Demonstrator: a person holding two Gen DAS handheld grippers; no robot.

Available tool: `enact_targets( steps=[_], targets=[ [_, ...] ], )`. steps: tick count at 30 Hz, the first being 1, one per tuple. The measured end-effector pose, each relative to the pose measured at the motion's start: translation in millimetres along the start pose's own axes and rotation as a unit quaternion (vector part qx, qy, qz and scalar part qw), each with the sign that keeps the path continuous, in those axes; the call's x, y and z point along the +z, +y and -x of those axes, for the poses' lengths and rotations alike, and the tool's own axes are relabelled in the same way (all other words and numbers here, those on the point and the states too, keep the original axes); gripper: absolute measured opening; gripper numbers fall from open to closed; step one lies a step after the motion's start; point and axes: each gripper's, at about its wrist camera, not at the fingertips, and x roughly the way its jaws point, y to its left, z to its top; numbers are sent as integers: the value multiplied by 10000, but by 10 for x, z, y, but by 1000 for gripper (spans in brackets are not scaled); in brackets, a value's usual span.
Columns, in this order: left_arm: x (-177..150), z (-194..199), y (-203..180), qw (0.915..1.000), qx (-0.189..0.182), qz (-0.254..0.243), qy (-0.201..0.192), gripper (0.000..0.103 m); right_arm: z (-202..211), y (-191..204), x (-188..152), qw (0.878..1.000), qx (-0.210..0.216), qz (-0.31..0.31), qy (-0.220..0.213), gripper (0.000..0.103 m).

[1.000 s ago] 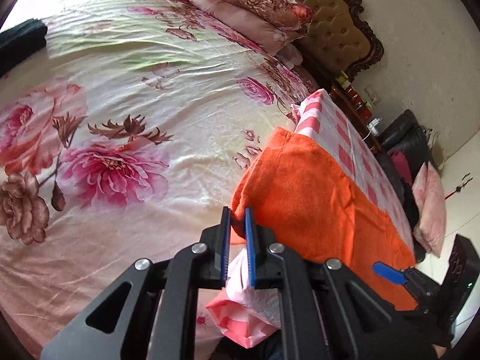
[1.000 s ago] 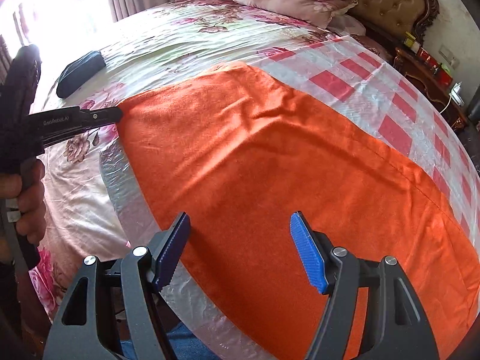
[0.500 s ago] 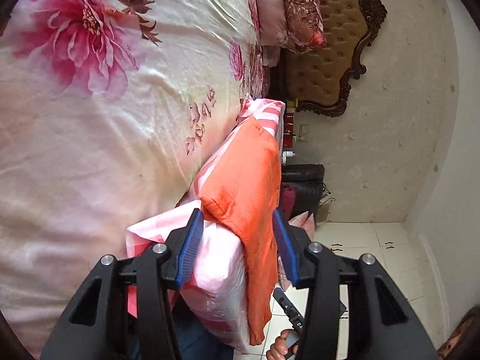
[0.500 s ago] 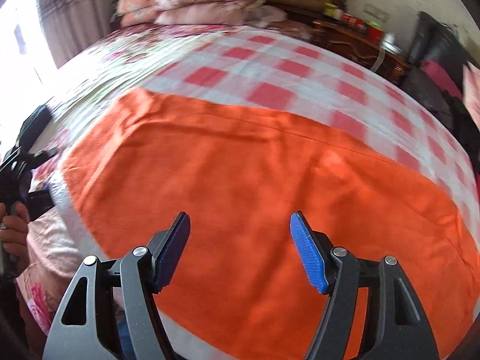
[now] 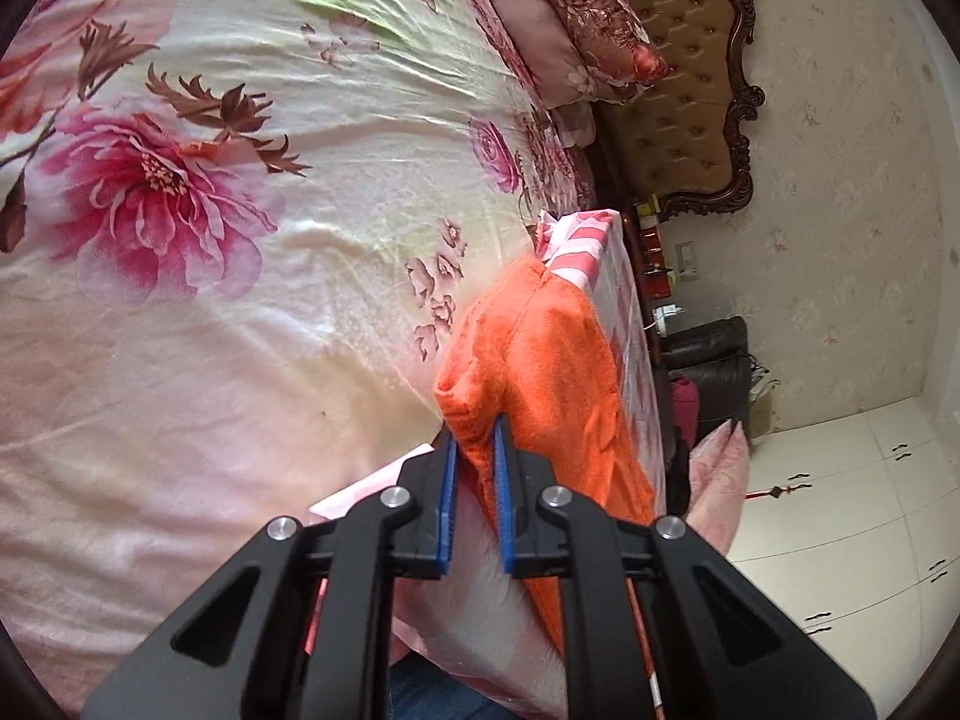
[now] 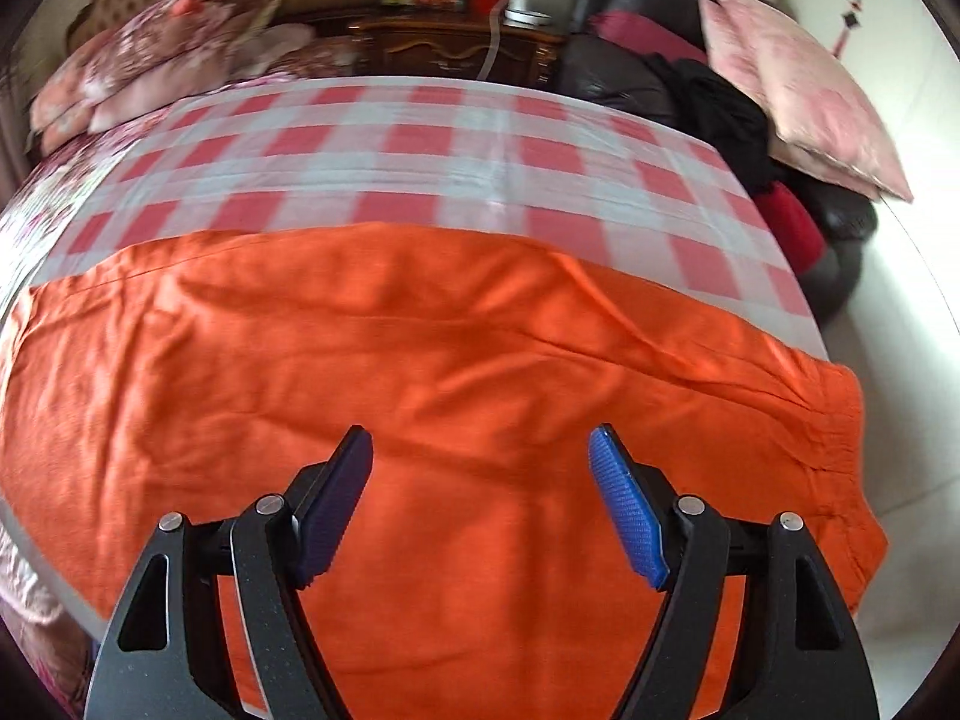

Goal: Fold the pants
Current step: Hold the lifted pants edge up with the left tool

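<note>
The orange pants [image 6: 456,360] lie spread flat on a red-and-white checked sheet [image 6: 420,144] over the bed's near side. Their gathered waistband is at the right end [image 6: 840,420]. In the left wrist view my left gripper [image 5: 475,450] is shut on a corner of the orange pants [image 5: 540,360] at the bed's edge, with cloth pinched between the blue pads. My right gripper [image 6: 480,468] is open and empty, hovering just above the middle of the pants.
A floral bedspread [image 5: 210,240] covers the rest of the bed. Pillows [image 5: 576,18] lie by the tufted headboard [image 5: 678,90]. A wooden nightstand [image 6: 456,51], a dark chair with clothes [image 6: 690,90] and a pink cushion [image 6: 798,96] stand beside the bed.
My left gripper opened around the pants' corner, then closed on it. My right gripper swung rightward along the pants toward the waistband end, staying open.
</note>
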Motion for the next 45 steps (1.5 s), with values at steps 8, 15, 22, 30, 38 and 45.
enact_targets(
  steps=[8,15,22,30,38,45],
  targets=[
    [-41,74,-270,9969,595,-449,-235,10,-236,-282,-45,9995,161,-207,168,76],
    [-33,-31,-320,9922,1115,-518,-195,10,-212,-335,-99,9992,294,-257,28,76],
    [-60,-2,-452,9897,1277,-555,-319,10,-225,-444,-103,9986,417,-331,-11,76],
    [-72,10,-402,9911,1222,-376,-359,10,-293,-718,-107,9985,107,-544,-17,76],
    [-69,-20,-294,9934,1069,-266,-309,10,-322,-750,-123,9984,-71,-567,12,81],
    [-83,-7,-263,9952,912,-227,-278,10,-338,-763,-116,9981,-121,-596,37,84]
  ],
)
